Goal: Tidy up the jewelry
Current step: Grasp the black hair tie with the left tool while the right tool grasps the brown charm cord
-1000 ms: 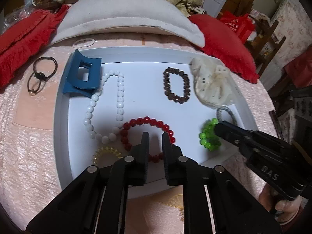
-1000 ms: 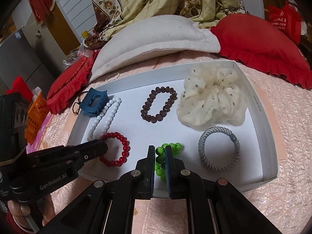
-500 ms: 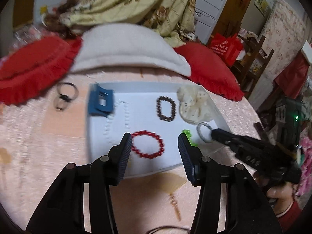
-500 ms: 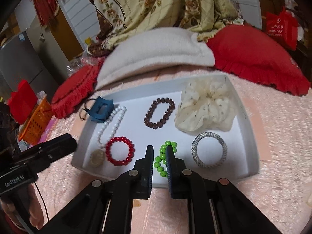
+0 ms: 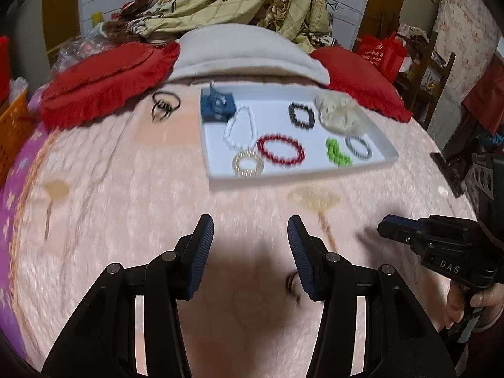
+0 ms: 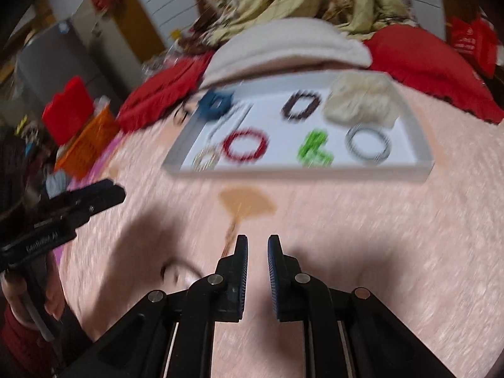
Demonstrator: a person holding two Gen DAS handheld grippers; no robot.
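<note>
A white tray [image 5: 299, 178] lies far ahead on the pink cloth. In it lie a blue hair claw [image 5: 217, 104], a white bead necklace [image 5: 239, 124], a brown bead bracelet [image 5: 301, 114], a cream scrunchie [image 5: 338, 115], a red bead bracelet [image 5: 281, 148], a yellow coil tie [image 5: 248, 163], a green bead bracelet [image 5: 337, 152] and a grey mesh bracelet [image 5: 357, 146]. My left gripper [image 5: 250, 242] is open and empty over bare cloth. My right gripper [image 6: 257, 245] is shut on nothing, short of the tray [image 6: 299, 171]. The right wrist view is blurred.
A black hair tie [image 5: 165, 102] lies on the cloth left of the tray. A small dark ring [image 5: 291, 283] sits by my left gripper's right finger. Red cushions [image 5: 104, 82] and a white pillow [image 5: 249, 55] lie behind the tray. An orange basket [image 6: 85, 145] stands at left.
Both grippers have drawn back from the tray toward the near side of the cloth. The left jaws opened wide, and the red bracelet lies in the tray. The right jaws stayed shut.
</note>
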